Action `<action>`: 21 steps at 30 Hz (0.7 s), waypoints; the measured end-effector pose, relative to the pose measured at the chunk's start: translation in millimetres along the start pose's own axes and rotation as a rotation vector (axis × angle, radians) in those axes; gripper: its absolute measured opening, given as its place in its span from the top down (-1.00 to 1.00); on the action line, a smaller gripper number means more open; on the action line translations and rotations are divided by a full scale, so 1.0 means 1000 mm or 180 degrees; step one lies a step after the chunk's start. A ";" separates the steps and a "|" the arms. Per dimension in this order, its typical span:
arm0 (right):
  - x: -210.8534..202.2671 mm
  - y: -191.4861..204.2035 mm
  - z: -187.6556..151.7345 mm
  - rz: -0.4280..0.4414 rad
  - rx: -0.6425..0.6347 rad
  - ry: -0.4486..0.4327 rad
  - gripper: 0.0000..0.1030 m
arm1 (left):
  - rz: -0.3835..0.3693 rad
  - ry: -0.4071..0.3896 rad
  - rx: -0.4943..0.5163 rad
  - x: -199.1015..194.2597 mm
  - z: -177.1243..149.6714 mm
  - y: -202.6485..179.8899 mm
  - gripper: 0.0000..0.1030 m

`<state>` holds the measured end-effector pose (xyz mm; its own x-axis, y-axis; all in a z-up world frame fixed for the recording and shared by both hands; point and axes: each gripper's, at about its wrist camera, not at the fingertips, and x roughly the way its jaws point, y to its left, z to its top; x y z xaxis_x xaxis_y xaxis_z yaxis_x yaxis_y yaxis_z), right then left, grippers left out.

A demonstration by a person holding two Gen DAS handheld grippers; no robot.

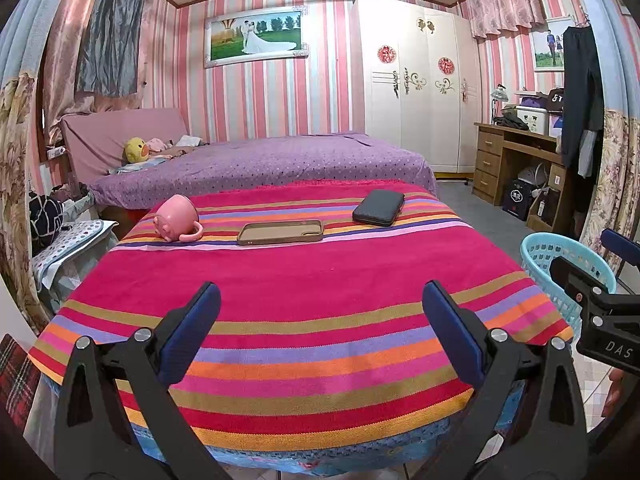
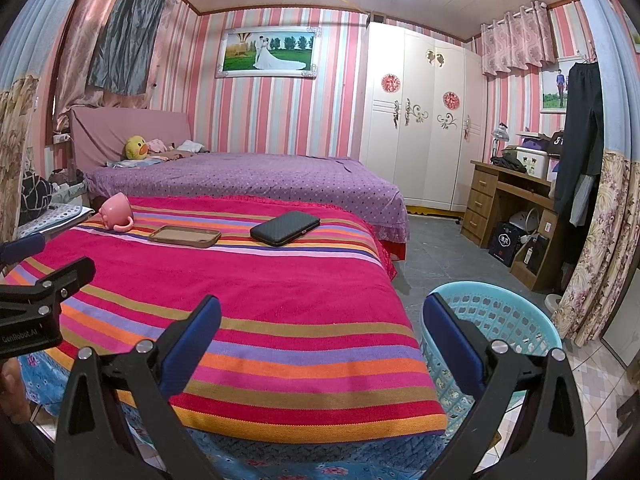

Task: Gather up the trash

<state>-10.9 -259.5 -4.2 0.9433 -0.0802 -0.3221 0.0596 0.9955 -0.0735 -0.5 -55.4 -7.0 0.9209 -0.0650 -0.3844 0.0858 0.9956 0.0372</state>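
Both my left hand-held gripper (image 1: 320, 332) and right hand-held gripper (image 2: 322, 338) gape empty; I'd pinch the stiff, light phone case (image 1: 280, 232) at the counter's far edge by its rim.

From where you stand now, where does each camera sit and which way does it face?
Left wrist: on the left gripper, facing across the striped red cloth toward the purple bed; own open fingers show, plus the right gripper at right.
Right wrist: on the right gripper, facing likewise; left gripper at left, light blue plastic basket near.
Shared: pink mug, brown phone case, dark flat wallet.
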 end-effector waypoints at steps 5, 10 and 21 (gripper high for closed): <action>0.000 0.000 0.000 0.0001 0.0000 0.0003 -0.91 | 0.0001 -0.0006 0.0000 0.000 0.001 0.001 -0.89; 0.000 0.000 0.000 0.0002 -0.0001 0.0002 -0.91 | -0.0001 -0.0006 -0.0001 0.000 0.001 0.001 -0.89; 0.000 0.000 0.000 0.0000 0.0003 0.0003 -0.91 | 0.0003 -0.0017 0.0002 -0.001 0.004 0.001 -0.89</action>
<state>-10.7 -259.4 -4.6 0.9430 -0.0803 -0.3231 0.0600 0.9956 -0.0725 -0.3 -54.4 -3.2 0.9230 -0.0644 -0.3794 0.0852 0.9956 0.0382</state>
